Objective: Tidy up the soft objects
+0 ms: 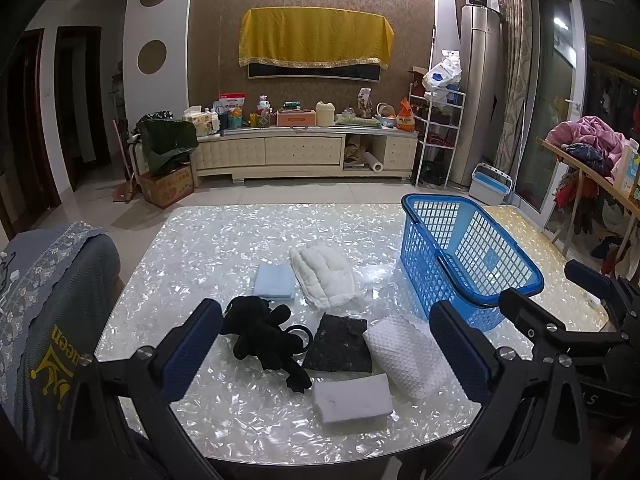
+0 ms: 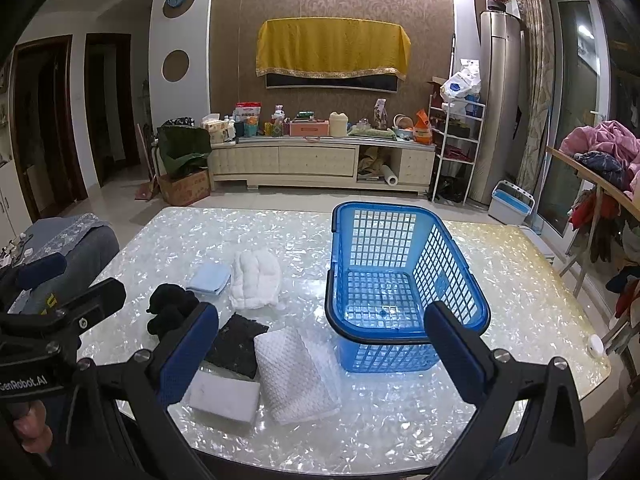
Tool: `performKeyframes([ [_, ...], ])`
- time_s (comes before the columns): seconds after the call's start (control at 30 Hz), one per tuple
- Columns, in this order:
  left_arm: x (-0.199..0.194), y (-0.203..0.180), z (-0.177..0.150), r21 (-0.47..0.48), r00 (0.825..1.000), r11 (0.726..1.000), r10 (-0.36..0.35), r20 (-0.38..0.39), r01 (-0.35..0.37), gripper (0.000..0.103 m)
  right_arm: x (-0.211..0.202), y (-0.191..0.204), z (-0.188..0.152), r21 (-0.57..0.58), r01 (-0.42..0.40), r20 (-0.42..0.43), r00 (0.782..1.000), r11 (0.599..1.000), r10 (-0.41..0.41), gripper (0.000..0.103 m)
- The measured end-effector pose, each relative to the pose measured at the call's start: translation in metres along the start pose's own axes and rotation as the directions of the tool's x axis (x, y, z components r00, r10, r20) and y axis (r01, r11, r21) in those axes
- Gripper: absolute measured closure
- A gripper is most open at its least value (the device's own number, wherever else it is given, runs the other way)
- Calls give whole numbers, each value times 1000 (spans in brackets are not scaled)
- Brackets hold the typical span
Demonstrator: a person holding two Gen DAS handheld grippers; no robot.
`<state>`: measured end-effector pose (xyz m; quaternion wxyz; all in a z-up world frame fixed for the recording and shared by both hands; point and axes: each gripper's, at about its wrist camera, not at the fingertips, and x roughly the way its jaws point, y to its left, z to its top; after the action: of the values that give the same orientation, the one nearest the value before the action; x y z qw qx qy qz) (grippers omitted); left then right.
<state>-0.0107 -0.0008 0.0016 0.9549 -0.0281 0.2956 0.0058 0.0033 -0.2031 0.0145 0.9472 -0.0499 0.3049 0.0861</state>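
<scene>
Your left tool (image 1: 326,354) hangs with its jaws wide apart and nothing between them; your right tool (image 2: 322,354) is spread the same way, also holding nothing. Straight ahead of the left tool, on the counter (image 1: 200,248), lies the black plush toy (image 1: 266,334), with the dark sponge (image 1: 340,344) and white foam block (image 1: 352,398) just to its right. The blue basket (image 2: 400,280) stands empty directly ahead of the right tool. Start with the plush: pinch its thick body, not a limb, so it won't dangle.
</scene>
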Motion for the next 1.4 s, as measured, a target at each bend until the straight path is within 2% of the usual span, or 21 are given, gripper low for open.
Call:
performKeyframes([
  [0.5, 6, 2, 2, 3, 1000, 1000, -20, -16, 20, 0, 3, 3, 2, -11, 16, -12, 1000, 1000, -16, 0],
  [0.83, 9, 11, 19, 18, 999, 999, -35, -12, 35, 0, 10, 5, 15, -22, -9, 8, 1000, 1000, 10, 0],
  [1.03, 20, 28, 33, 7, 998, 999, -47, -48, 47, 0, 15, 10, 28, -24, 42, 35, 999, 999, -41, 0],
  [1.13, 26, 39, 38, 14, 996, 999, -39, -84, 40, 0, 23, 21, 37, -79, 26, 16, 1000, 997, -25, 0],
  [1.2, 29, 47, 42, 27, 994, 999, -42, -96, 44, 0, 34, 31, 42, -126, -29, -25, 999, 992, 26, 0],
  [1.4, 38, 76, 47, 16, 992, 999, -34, -121, 36, 0, 67, 44, 48, -78, -166, -135, 979, 983, 154, 0],
])
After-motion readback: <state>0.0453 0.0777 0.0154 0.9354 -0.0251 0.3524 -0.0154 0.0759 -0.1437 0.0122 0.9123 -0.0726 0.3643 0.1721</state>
